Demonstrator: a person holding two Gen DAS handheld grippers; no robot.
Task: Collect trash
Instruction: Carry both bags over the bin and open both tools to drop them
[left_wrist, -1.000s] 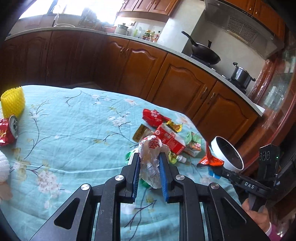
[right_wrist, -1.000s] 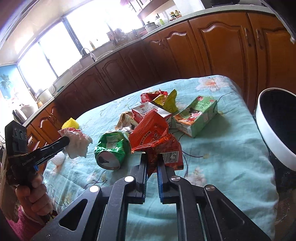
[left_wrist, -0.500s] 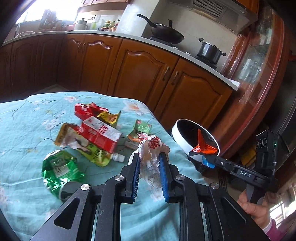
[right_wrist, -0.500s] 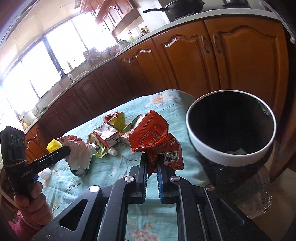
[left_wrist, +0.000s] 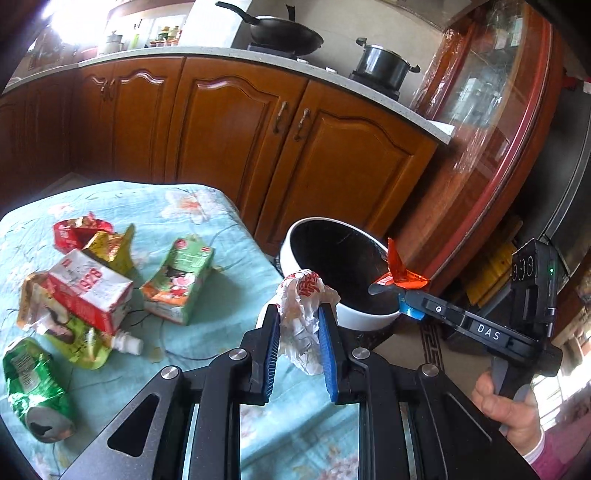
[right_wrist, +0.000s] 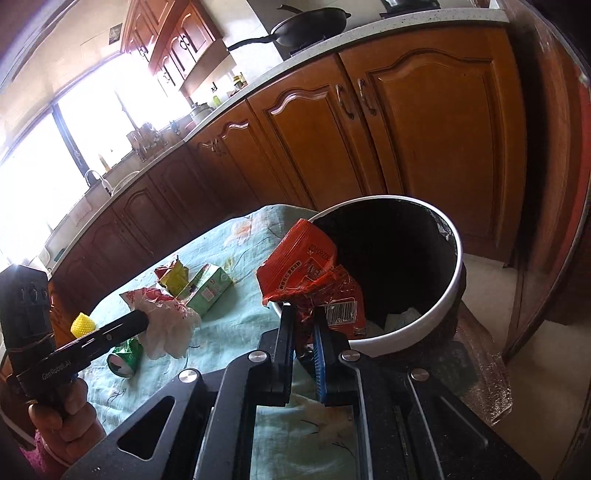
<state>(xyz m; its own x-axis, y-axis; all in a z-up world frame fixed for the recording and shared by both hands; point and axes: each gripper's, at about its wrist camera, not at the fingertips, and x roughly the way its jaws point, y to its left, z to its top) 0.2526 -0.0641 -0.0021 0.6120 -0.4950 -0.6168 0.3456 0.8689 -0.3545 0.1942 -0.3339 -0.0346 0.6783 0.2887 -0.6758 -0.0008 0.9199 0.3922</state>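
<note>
Right gripper (right_wrist: 304, 325) jaws clamp red wrapper (right_wrist: 306, 273) over bin (right_wrist: 452, 291) for release; left gripper (left_wrist: 300, 332) jaws pinch crumpled bag (left_wrist: 303, 314) beside it, queued.

The left gripper (left_wrist: 299, 328) clamps a crumpled white wrapper (left_wrist: 303, 314) in its jaws, near the white-rimmed bin (left_wrist: 314, 236) just beyond the counter (left_wrist: 221, 332) edge. At right, the right gripper (left_wrist: 400, 295) holds a red packet (left_wrist: 400, 271) over the bin. Cartons (left_wrist: 177, 284) and a crushed green can (left_wrist: 37, 391) lie left.
</note>
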